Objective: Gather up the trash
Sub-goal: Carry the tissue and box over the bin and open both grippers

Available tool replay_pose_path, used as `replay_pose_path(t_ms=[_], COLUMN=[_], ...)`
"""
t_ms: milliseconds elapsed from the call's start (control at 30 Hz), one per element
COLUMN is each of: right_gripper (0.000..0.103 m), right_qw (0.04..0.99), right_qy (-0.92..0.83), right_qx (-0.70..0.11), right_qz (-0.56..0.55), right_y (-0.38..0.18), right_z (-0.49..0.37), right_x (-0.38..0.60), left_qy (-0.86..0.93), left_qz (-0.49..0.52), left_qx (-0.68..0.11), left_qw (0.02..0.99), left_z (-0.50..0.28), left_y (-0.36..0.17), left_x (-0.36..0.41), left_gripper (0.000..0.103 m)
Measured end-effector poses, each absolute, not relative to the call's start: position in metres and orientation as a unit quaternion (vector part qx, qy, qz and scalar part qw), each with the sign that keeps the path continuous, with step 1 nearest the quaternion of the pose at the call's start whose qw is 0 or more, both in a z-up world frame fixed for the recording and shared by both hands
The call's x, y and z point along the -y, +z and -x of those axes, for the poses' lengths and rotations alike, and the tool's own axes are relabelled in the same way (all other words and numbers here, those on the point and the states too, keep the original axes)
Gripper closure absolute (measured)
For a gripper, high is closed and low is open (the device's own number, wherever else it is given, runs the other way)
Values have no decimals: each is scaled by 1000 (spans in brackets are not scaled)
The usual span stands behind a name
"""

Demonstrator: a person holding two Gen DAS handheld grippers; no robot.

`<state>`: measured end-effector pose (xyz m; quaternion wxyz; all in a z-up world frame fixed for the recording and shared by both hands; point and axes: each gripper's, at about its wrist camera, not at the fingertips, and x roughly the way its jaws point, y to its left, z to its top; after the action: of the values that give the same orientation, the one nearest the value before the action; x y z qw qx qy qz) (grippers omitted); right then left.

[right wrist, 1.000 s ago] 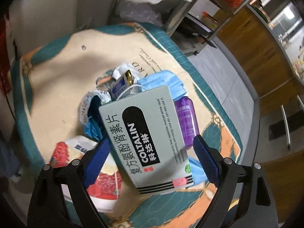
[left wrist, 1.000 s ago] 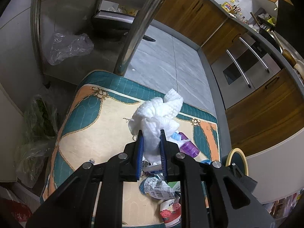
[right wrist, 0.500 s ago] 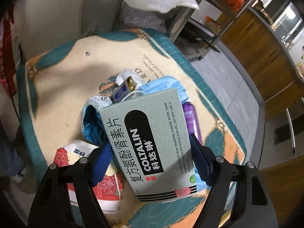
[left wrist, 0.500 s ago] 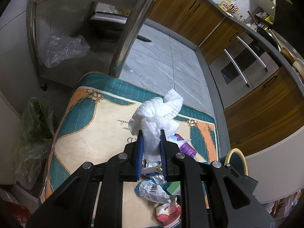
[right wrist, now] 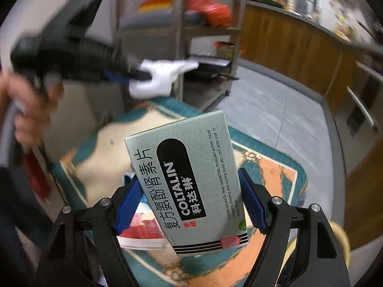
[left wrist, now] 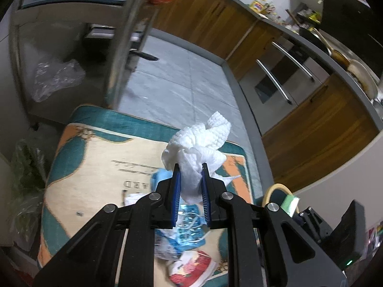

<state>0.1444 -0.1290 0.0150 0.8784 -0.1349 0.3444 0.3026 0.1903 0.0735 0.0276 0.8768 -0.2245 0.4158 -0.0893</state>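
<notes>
A crumpled white paper towel (left wrist: pixel 201 141) is pinched in my left gripper (left wrist: pixel 190 167), which is shut on it above the patterned mat (left wrist: pixel 95 167). My right gripper (right wrist: pixel 189 177) is shut on a pale green Coltalin medicine box (right wrist: pixel 182 148), its blue pads against the box's two long sides, and holds it clear of the mat. On the mat below lie a blue face mask (left wrist: pixel 189 215) and a red-and-white packet (left wrist: pixel 194 267). In the right wrist view the left gripper (right wrist: pixel 134 76) with its paper towel (right wrist: pixel 162 76) shows blurred at the upper left, held by a hand (right wrist: pixel 28 105).
A metal shelf rack (right wrist: pixel 179 24) stands just beyond the mat, one leg (left wrist: pixel 122 47) close to its far edge. Wooden cabinets (left wrist: pixel 311 131) and grey floor tiles (left wrist: pixel 182 81) run to the right. A yellow ring (left wrist: pixel 275 189) sits off the mat's right edge, and plastic bags (left wrist: pixel 55 76) lie at the left.
My right gripper closed on the medicine box and lifted it off the pile, rolling as it rose. The left gripper rose slightly with the paper towel still in it.
</notes>
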Motion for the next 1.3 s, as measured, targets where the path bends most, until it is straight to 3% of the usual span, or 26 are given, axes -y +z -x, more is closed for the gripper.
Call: replay_pose_path(t_ms=[267,967,1300], right_gripper=[26,25,25], right_qw=[910,914,898], right_qy=[244,54,11], right_qx=[-333,-344,-355], right_qz=[39,-210,-258], right_y=[35,4,-14], right_z=[-126,-106,-105], right_x=[195,391,424], left_qy=[-173,-331,-341], left_qz=[189,25,-28], left_qx=[-409,-441,-478], left_qw=[876,834,809], left_z=[-193,-171,-169], left_y=[37,6,-30], left_x=[-12,190,252], left_gripper=[87,87,86])
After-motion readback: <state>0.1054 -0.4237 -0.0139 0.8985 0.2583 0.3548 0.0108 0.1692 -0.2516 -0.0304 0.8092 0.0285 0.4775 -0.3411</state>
